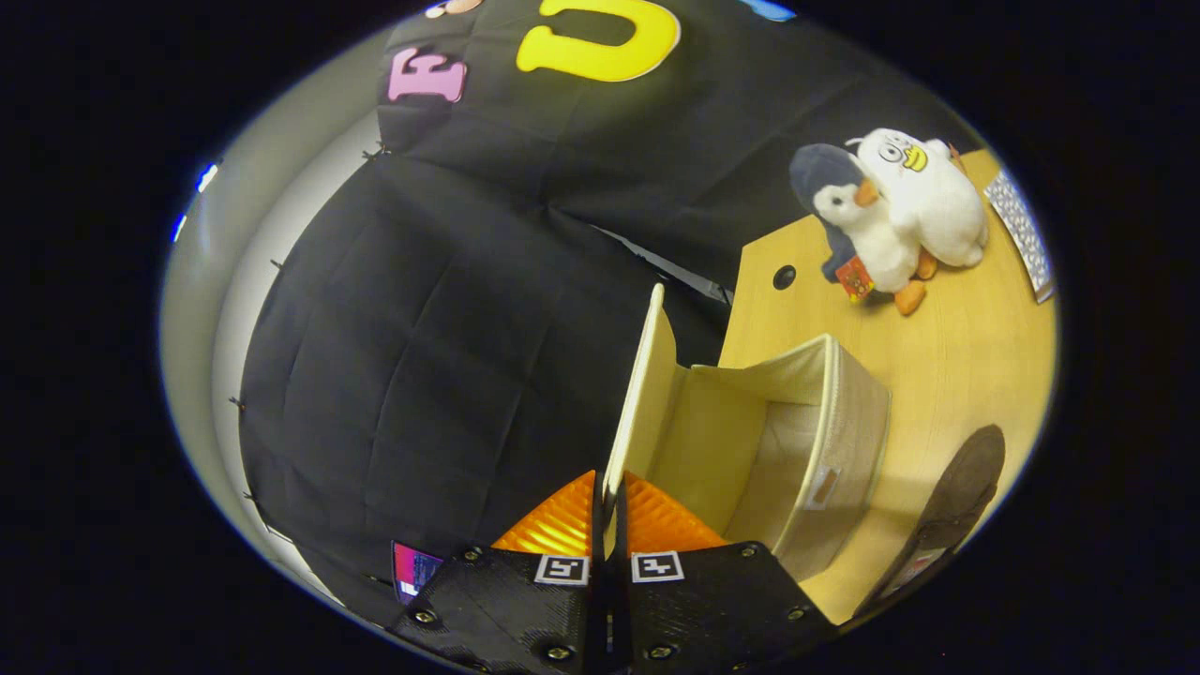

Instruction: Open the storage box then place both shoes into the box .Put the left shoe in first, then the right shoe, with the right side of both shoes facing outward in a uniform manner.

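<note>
The lid (640,394) of the beige storage box (834,450) is clamped between the gripper (609,511) fingers and held raised; a dark shoe (956,497) lies beside the box on the wooden table (966,356).

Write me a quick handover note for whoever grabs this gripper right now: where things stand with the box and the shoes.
Gripper: shut on the lid of the storage box, both fingers pinching its edge, lid swung up.
Box: on the wooden table, open; the part of the inside that shows holds nothing.
Shoes: one dark shoe lies on the table beside the box.
Also on the table: two plush penguins beyond the box.
Done: box opened.
Left: let go of the lid, put the left shoe in, then the right, right sides outward.
</note>
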The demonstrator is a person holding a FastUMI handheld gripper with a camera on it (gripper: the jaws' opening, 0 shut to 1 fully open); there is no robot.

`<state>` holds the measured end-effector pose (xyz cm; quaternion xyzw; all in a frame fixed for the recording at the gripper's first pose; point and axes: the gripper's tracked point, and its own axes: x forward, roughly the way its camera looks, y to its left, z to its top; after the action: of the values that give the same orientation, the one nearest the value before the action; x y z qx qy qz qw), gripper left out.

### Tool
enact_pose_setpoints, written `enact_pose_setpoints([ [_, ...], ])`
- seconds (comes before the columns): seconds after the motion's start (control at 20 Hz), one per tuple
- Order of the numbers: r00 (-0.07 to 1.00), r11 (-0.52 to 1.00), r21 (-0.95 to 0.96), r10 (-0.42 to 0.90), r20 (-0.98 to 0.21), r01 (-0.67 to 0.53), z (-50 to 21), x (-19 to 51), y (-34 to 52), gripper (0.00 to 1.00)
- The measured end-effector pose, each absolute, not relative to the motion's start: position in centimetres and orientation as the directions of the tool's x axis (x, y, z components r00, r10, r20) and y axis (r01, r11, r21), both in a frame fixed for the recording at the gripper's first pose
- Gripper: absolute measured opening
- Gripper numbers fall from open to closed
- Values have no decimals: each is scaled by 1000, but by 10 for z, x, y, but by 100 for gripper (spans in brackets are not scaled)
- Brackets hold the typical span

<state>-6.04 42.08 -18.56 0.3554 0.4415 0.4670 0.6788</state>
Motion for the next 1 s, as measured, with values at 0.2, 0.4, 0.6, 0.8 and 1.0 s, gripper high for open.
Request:
enact_pose_setpoints([
  [0.2,159,325,855,946,-284,-405,-149,-64,474,2],
  [0.4,143,326,821,945,-294,-469,-130,-71,541,8],
  [0.6,124,344,800,937,-327,-491,-135,-82,610,11],
  [0.8,140,412,766,907,-397,-493,-155,-82,644,18],
  [1.0,188,440,710,894,-408,-551,-149,-67,654,64],
])
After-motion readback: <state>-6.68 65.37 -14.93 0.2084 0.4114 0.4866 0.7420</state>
